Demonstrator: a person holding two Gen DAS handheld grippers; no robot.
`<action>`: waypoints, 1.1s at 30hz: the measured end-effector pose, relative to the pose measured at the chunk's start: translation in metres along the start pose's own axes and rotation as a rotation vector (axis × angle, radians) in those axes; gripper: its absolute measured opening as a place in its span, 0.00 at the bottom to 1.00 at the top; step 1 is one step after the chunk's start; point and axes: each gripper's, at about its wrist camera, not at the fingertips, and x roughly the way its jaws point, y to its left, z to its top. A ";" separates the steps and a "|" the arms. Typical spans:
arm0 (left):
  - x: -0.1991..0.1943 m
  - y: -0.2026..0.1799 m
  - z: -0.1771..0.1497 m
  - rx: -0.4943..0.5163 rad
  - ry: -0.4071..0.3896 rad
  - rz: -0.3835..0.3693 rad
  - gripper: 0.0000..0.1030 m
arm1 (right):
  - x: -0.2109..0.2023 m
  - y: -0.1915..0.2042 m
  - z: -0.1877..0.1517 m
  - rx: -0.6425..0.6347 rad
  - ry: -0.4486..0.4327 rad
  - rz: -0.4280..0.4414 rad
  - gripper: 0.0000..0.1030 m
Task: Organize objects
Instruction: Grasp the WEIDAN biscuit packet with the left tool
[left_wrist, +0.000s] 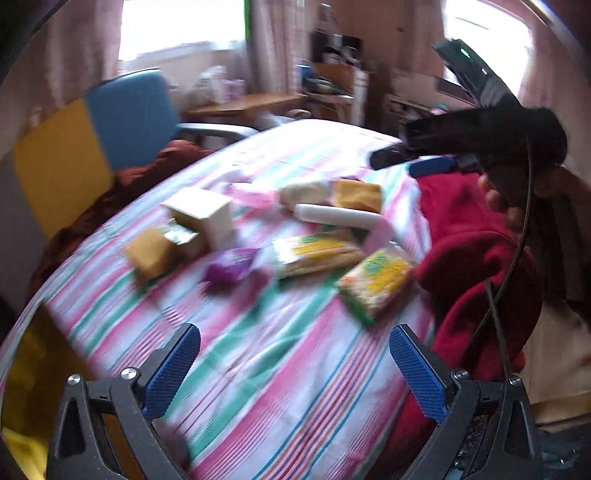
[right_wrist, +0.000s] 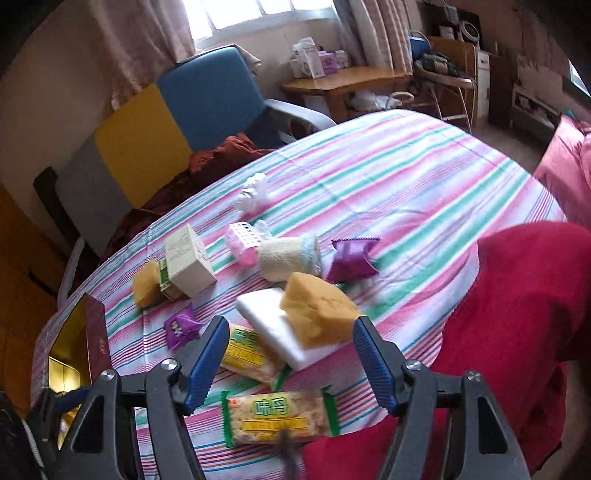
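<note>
A bed covered by a striped sheet (right_wrist: 424, 177) in pink, green and white carries a loose scatter of small things, seen from above by both wrist cameras. The left gripper (left_wrist: 295, 369) hangs over the near part of the sheet with its blue-padded jaws spread wide and nothing between them. The right gripper (right_wrist: 288, 362) also stands with its jaws apart, gripping nothing; beyond and between its pads lie a yellow sponge (right_wrist: 317, 314) resting on a white foam block (right_wrist: 269, 328), and two snack bars in green and yellow wrappers, one (right_wrist: 247, 350) just beside the left pad and the other (right_wrist: 277, 417) nearer the camera. Further back sit a cream carton box (right_wrist: 188, 262) with a second yellow sponge (right_wrist: 146, 284) against it, a small purple packet (right_wrist: 181, 328), a larger purple packet (right_wrist: 351, 258), a roll of beige yarn (right_wrist: 288, 258), a pink and white plastic piece (right_wrist: 243, 240) and a white crumpled item (right_wrist: 253, 194). A red cloth (right_wrist: 517, 314) covers the right side of the bed. At the left edge an open box with a gold lining (right_wrist: 70, 347) stands beside the sheet. The left view is blurred, and in it the right gripper's dark body (left_wrist: 480, 140) appears, held by a hand (left_wrist: 517, 199). A blue chair (right_wrist: 218, 99) stands behind the bed
</note>
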 end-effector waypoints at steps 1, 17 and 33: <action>0.006 -0.004 0.003 0.021 0.005 -0.013 1.00 | 0.001 -0.003 -0.001 0.006 0.002 0.006 0.68; 0.095 -0.036 0.048 0.186 0.108 -0.300 0.87 | 0.005 -0.017 0.000 0.073 -0.040 0.149 0.69; 0.109 -0.048 0.029 0.136 0.133 -0.281 0.47 | 0.009 -0.016 0.000 0.068 -0.017 0.146 0.69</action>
